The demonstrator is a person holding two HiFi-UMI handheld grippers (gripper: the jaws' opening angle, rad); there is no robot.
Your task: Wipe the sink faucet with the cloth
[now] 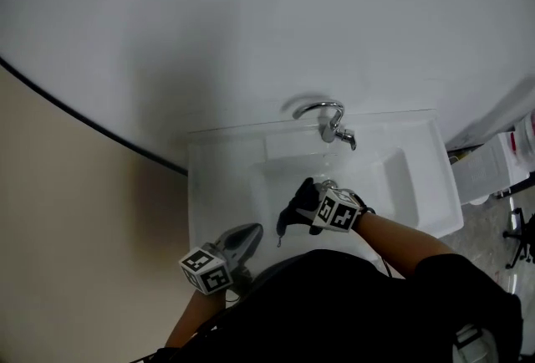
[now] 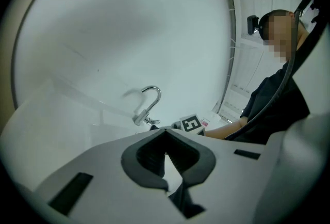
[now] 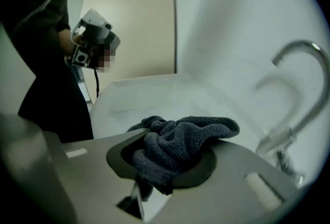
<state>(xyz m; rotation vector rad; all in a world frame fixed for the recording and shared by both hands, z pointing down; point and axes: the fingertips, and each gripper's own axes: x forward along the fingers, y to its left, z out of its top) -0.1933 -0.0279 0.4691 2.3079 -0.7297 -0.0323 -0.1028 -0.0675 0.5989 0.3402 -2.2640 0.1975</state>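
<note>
Right gripper view: right tool (image 3: pixel 166 163) is clenched on the bunched grey cloth (image 3: pixel 183 138), faucet (image 3: pixel 304 44) just ahead to its right, lined up for wiping I'd guess. Over there the left tool (image 2: pixel 166 158) sits closed, empty.

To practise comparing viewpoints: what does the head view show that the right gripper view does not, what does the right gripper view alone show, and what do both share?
Only the head view: the right gripper seen from outside, with its marker cube, and the whole outline of the sink.
Only the right gripper view: the cloth bunched and pinched between that gripper's jaws, its knit plain to see.
Both: the faucet, the sink, the dark cloth and the left gripper.
</note>
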